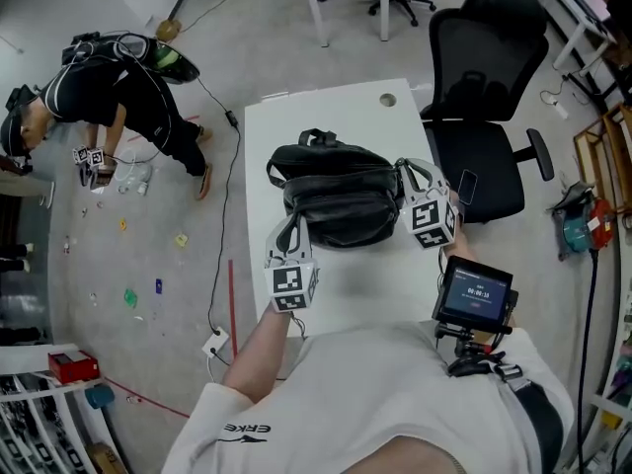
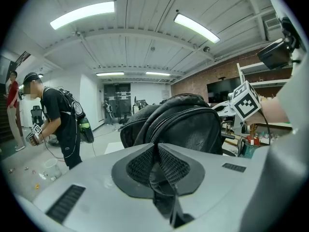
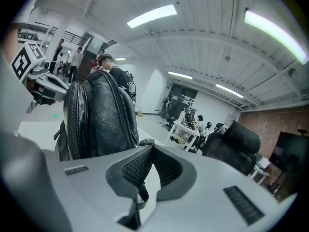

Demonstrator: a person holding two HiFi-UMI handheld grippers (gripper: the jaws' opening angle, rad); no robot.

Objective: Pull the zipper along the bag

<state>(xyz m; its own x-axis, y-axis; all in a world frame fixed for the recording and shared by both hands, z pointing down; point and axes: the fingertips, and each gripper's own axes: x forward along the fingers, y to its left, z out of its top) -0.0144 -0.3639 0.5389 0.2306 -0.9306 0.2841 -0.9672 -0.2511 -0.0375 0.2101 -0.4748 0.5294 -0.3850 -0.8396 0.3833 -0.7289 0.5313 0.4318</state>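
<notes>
Head view: the black bag (image 1: 336, 200) could be dragged or tipped on the white table (image 1: 296, 117) if the pull is made too hard, because it is held only by soft bits. The thin tab (image 3: 139, 196) could also be lost from the right tongs (image 3: 150, 149). The left tongs (image 2: 155, 146) are closed tight on a dark piece (image 2: 164, 187) of the bag. The right tongs are closed on the thin tab, likely the zipper pull. The bag is seen mid-frame between both tongs, touched at its lower left and right.

Left gripper (image 1: 285, 227) and right gripper (image 1: 408, 173) flank the bag (image 1: 336, 200).
</notes>
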